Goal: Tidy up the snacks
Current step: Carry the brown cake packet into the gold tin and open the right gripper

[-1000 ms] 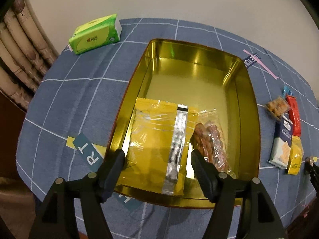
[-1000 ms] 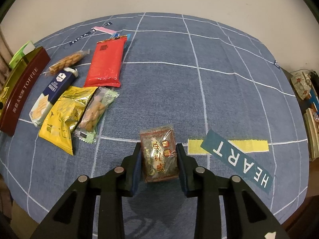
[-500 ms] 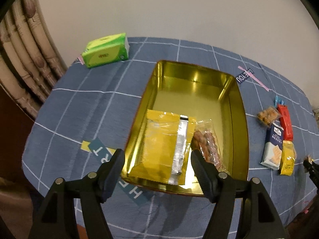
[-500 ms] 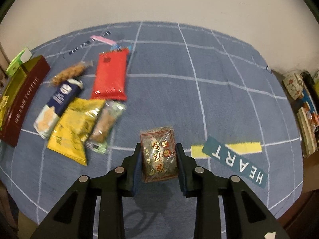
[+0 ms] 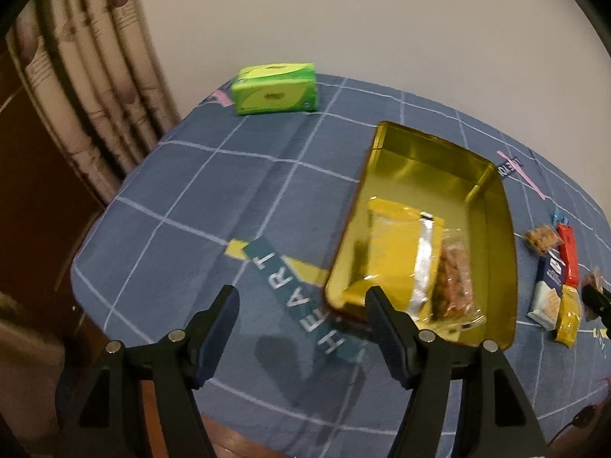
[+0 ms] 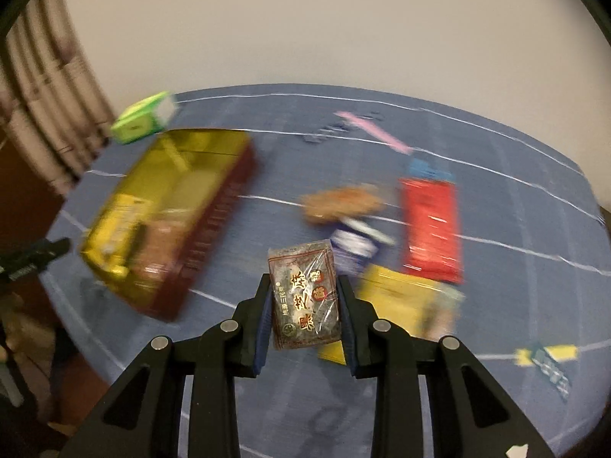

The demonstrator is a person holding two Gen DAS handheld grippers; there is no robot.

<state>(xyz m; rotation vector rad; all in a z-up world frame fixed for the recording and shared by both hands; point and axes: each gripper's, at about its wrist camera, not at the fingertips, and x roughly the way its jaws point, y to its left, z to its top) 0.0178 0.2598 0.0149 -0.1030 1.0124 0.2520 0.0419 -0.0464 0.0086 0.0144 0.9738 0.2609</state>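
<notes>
Dark, crinkly plastic fills my right gripper (image 6: 304, 316): its fingers are clamped narrow on a small sesame-candy packet (image 6: 303, 297), carried in the air above the blue checked tablecloth (image 6: 515, 191). My left gripper (image 5: 301, 328) hangs empty, fingers spread wide, near the gold tin (image 5: 509, 236), which holds a yellow packet (image 5: 397, 252) and a clear sausage pack (image 5: 454, 282). More snacks lie loose to the tin's right. I judge the risks as these: slick film sliding from my pads, or a mistimed release dropping the packet on the tin's rim or outside it.
</notes>
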